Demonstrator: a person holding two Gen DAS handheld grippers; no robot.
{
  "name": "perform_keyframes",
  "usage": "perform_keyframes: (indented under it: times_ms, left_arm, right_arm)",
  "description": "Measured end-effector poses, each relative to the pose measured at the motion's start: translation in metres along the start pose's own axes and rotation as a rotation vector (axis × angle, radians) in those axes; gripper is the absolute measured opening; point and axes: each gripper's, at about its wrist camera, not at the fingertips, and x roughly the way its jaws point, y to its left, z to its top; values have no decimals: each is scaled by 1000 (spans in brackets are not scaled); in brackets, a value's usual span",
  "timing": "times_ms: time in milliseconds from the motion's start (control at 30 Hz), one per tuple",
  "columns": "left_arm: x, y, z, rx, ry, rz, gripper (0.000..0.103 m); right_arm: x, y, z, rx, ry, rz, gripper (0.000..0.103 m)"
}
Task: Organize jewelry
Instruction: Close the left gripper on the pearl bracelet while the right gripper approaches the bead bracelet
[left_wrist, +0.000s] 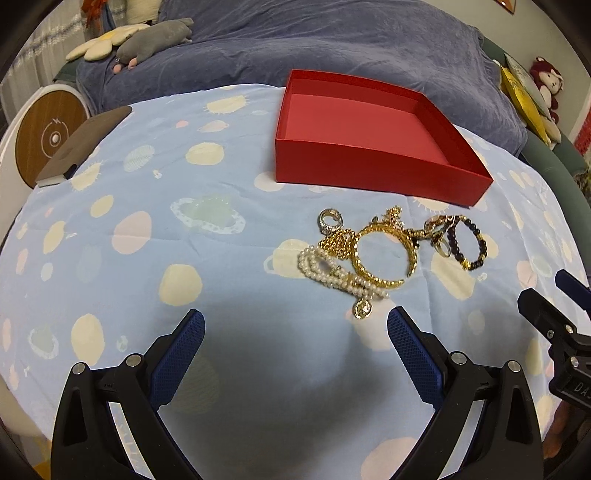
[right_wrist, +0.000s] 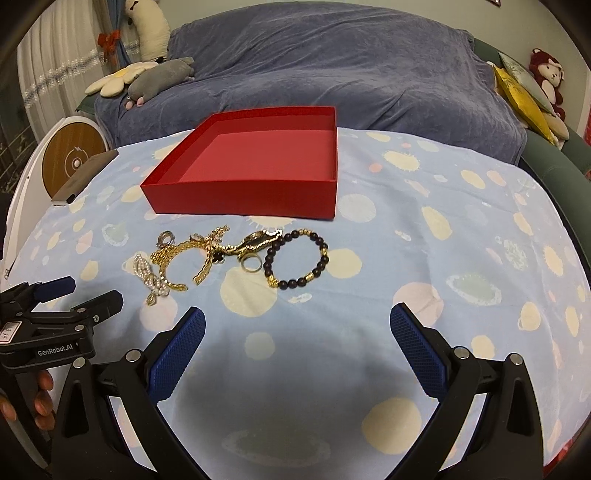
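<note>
Your jewelry (left_wrist: 388, 254) lies in a tangled heap on the patterned cloth (left_wrist: 147, 258) covering the table, just in front of the red box (left_wrist: 369, 173), whose floor is bare: a pearl strand (left_wrist: 332, 273), gold chains (right_wrist: 177, 258), a ring (right_wrist: 252, 264) and a dark bead bracelet (right_wrist: 295, 258) sit touching or just beside one another. Your left gripper (left_wrist: 295, 325) hovers near the pearl end with its fingers spread wide and nothing between them. Your right gripper (right_wrist: 297, 321) hangs near the bracelet, fingers likewise released and holding nothing.
</note>
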Motion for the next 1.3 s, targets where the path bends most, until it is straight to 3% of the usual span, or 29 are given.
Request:
perform_keyframes:
  times_ms: [133,233,400,533,633,700,1000,1133,1167,1200,1300]
  left_arm:
    - [19,-8,9,-42,1,17,97]
    - [34,-12,11,-35,8,77,96]
    - [38,-13,6,-2,0,106,77]
    - [33,-10,0,26,-22,92,68]
    - [30,-10,-2,53,-39,77,52]
    - [29,-10,-1,68,-50,68,25]
    - [17,-10,7,51,-51,-18,12]
    - [10,-10,8,39,-57,-29,12]
    - [8,-10,8,37,-61,-31,10]
    - [7,-10,9,36,-64,-34,0]
    - [6,-10,9,29,-60,-52,0]
  right_arm:
    - [13,-9,-5,50,12,-7,98]
    - [21,-9,-6,72,37,20,98]
    - [25,2,-7,-6,25,-19,98]
    - [29,2,-5,5,40,-1,98]
    - [30,1,-5,13,45,9,98]
    - [30,2,-6,9,45,10,98]
    - [35,-2,-3,37,56,41,95]
    - [47,-1,3,60,83,58,85]
    - [50,-1,5,66,86,58,83]
    - [53,-1,7,71,88,55,81]
    - [61,-3,10,90,97,52,72]
